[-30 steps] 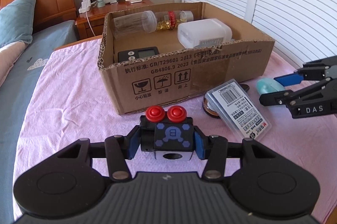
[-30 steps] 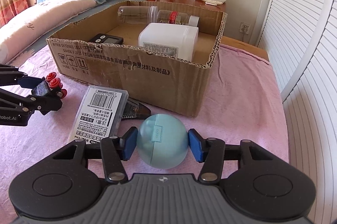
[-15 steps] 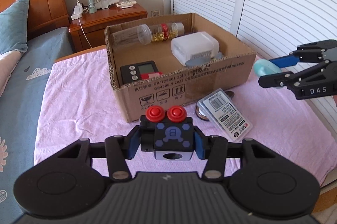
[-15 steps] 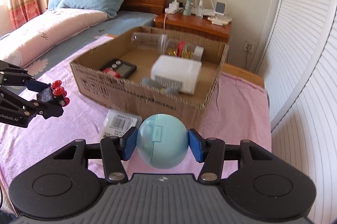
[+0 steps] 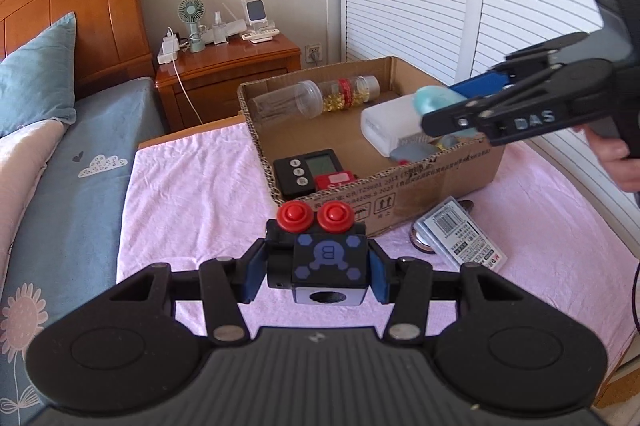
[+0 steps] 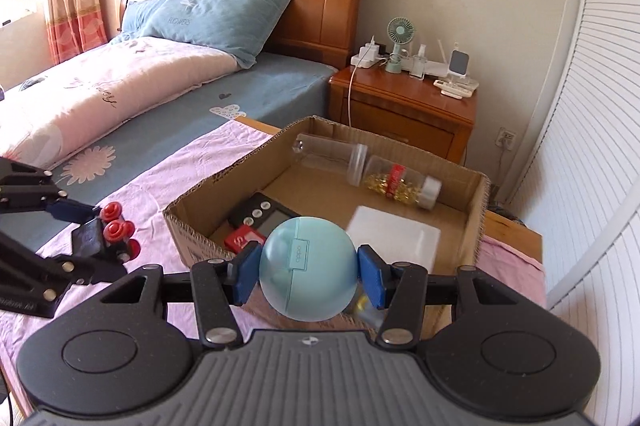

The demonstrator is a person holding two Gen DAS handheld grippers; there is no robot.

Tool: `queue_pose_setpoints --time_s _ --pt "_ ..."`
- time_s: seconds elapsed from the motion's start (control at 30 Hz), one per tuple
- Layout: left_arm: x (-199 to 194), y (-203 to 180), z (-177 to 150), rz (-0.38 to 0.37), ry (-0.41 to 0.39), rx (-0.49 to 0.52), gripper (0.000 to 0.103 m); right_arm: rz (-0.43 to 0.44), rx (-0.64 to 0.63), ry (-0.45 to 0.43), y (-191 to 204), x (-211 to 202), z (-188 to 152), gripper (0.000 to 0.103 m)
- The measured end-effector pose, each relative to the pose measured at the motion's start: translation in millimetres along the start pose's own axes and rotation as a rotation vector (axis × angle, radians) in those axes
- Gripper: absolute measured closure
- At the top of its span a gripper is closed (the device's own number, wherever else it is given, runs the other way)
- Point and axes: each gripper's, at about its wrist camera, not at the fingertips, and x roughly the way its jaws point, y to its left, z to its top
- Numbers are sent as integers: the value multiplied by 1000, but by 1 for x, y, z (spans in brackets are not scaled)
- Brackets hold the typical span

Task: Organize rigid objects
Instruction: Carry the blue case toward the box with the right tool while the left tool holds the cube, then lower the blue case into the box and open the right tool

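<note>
Lifting both hands since a second ago, you have carried your loads up off the pink cloth point(image 5: 192, 185): back then your right gripper point(image 6: 307, 268) sat low in front of the cardboard box point(image 6: 478, 222), and now it hangs over the box's near wall, looking down into it. Its blue pads are clamped on either side of the pale blue round case point(image 6: 307, 268), which sits squarely between the fingertips and above the white container point(image 6: 394, 240) and the black timer point(image 6: 262, 214) inside. Your left gripper point(image 5: 317, 268) is likewise pinched shut on the black cube with two red buttons point(image 5: 322, 260), the cube filling the gap between its pads, and it hovers just short of the box's front wall, higher than before. On the cloth beside the box, the clear labelled case point(image 5: 460, 238) lies where it lay a second ago.
</note>
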Motion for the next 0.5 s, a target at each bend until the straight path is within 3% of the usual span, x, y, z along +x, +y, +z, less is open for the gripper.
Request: queue_pose_setpoints --time_s 0.4,0.47,0.5 --pt "7 23 -1 10 -8 -25 53 5 13 93 9 72 15 45" --pt "7 24 0 11 -8 -26 53 -14 10 89 10 76 16 40" --pt "7 25 0 12 -9 -28 53 -19 11 85 10 76 16 27"
